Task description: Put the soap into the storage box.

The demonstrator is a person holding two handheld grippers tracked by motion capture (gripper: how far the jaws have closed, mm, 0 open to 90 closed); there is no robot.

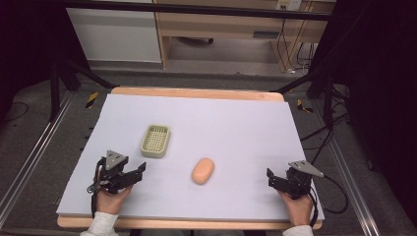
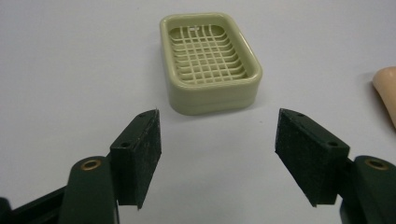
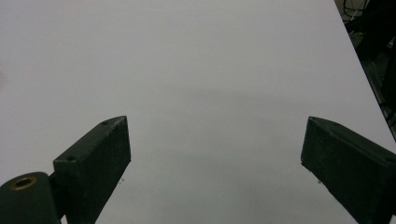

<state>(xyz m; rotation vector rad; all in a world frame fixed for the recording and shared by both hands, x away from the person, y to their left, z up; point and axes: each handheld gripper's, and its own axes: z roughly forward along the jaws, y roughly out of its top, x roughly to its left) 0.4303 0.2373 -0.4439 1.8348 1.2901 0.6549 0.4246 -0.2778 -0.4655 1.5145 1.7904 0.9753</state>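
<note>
Left hand pose: your left hand [image 1: 112, 196] comes in from the bottom edge at the near left of the table, sleeve at the wrist, with the forearm angled slightly inward. It holds the left gripper [image 1: 140, 171] low over the sheet, jaws aimed forward and to the right.

Left gripper state: its jaws stand wide apart with nothing between them. In the left gripper view the left gripper [image 2: 217, 140] looks straight at the dish, and the dark pads [image 2: 148, 154] face each other across bare sheet.

Right hand pose: your right hand [image 1: 298, 205] rests at the near right corner of the table and holds the right gripper [image 1: 270, 178] low, with the jaws pointing left along the near edge.

Right gripper state: its jaws are spread wide and hold nothing. In the right gripper view the right gripper [image 3: 215, 140] faces plain sheet.

Dish: the pale green rectangular plastic soap dish with a slatted grid floor [image 1: 156, 140] sits flat on the sheet, just ahead of your left gripper and apart from it; in the left gripper view the dish [image 2: 211, 63] lies beyond the jaw tips.

Soap: the peach-coloured oval bar of soap [image 1: 202, 170] lies on the sheet near the dish, on its near right side, between your two grippers and touching neither.

Surface: the pale lilac sheet covering the wooden table [image 1: 236, 128].
</note>
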